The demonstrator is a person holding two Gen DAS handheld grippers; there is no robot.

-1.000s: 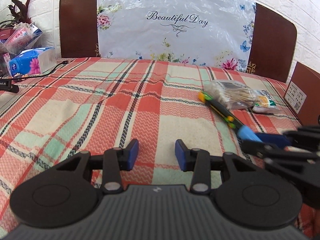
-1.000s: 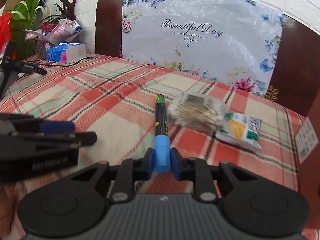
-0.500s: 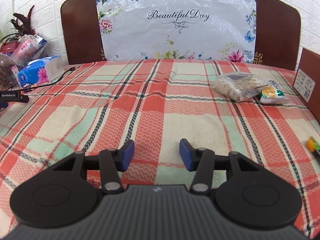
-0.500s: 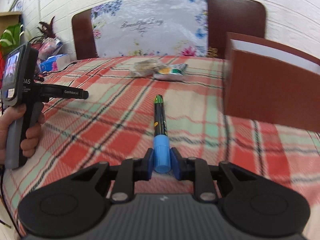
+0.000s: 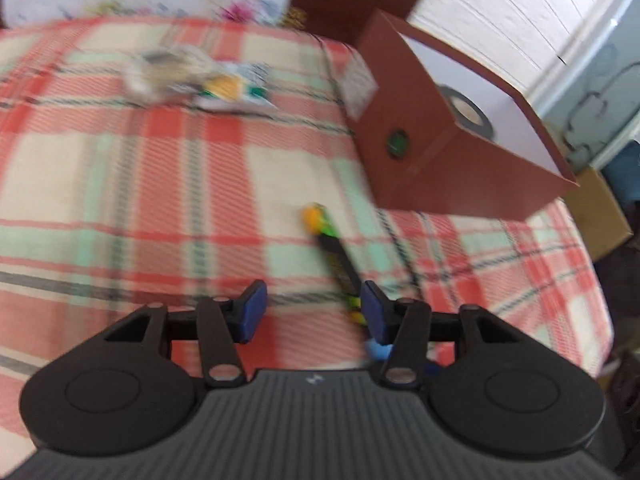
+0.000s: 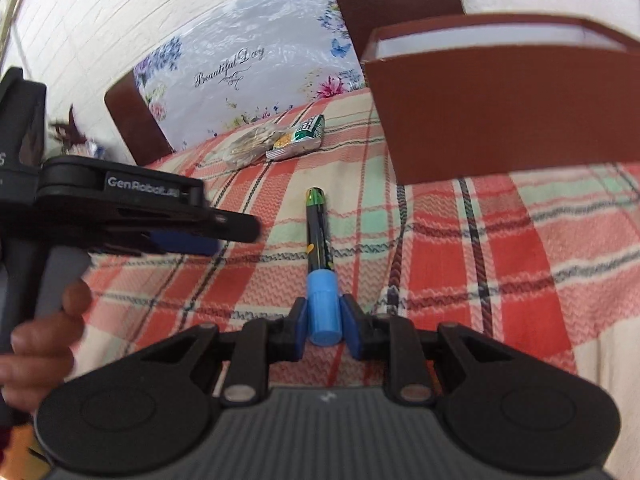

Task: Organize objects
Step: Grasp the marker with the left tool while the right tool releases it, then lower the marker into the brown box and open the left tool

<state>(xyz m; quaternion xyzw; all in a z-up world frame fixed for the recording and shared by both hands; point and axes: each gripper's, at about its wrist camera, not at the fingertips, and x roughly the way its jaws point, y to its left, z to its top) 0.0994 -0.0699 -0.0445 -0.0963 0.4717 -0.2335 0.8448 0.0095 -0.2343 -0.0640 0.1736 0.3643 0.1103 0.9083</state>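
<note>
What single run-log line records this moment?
right gripper: shut on marker | left gripper: open, empty | brown box: ahead, tape roll inside

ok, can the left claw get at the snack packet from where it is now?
Probably yes. The left claw is open and empty, and only bare plaid blanket lies between it and the snack packet. The marker in the right claw sits off to the side.

"Beautiful Day" in script on floral sheet [image 6: 240, 80] at headboard; "GenRobot.ai" in white on left gripper [image 6: 208, 236] body. Snack packet [image 6: 298, 138] print unreadable.
</note>
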